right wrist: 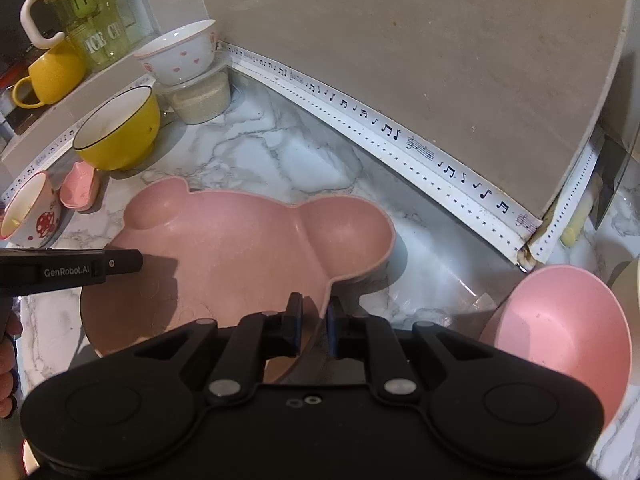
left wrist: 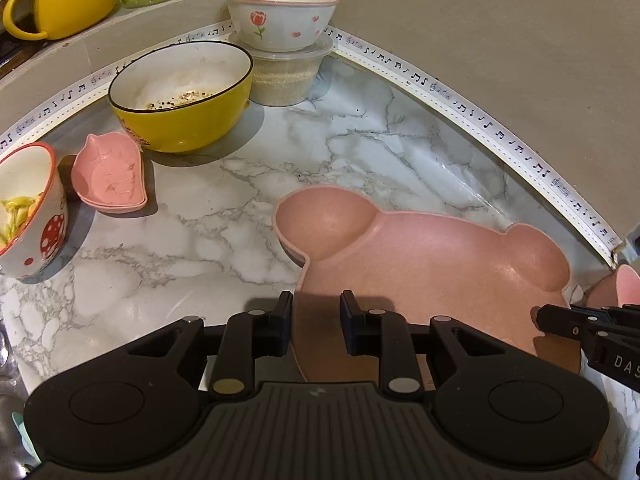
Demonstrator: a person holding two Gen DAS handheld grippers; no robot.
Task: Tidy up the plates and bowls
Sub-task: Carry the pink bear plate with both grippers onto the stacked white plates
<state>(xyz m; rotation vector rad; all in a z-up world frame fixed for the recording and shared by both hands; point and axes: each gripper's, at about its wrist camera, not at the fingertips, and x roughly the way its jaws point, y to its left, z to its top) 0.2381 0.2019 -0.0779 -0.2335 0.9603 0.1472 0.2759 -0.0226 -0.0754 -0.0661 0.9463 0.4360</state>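
While my right gripper [right wrist: 313,322] pinches the bear-shaped pink plate [right wrist: 240,248] by its rim, my left gripper [left wrist: 315,320] hangs part-open over its near edge, on the marble counter [left wrist: 320,148] below a grey wall [right wrist: 440,40].

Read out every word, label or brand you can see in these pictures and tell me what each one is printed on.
"GenRobot.AI": side of the left gripper, seen from the right wrist.
"DAS", cut off by the frame edge: side of the right gripper, seen from the left wrist.
"ICE C", rest hidden: green glass jar.
Music notes, no words: white edging tape along the wall.
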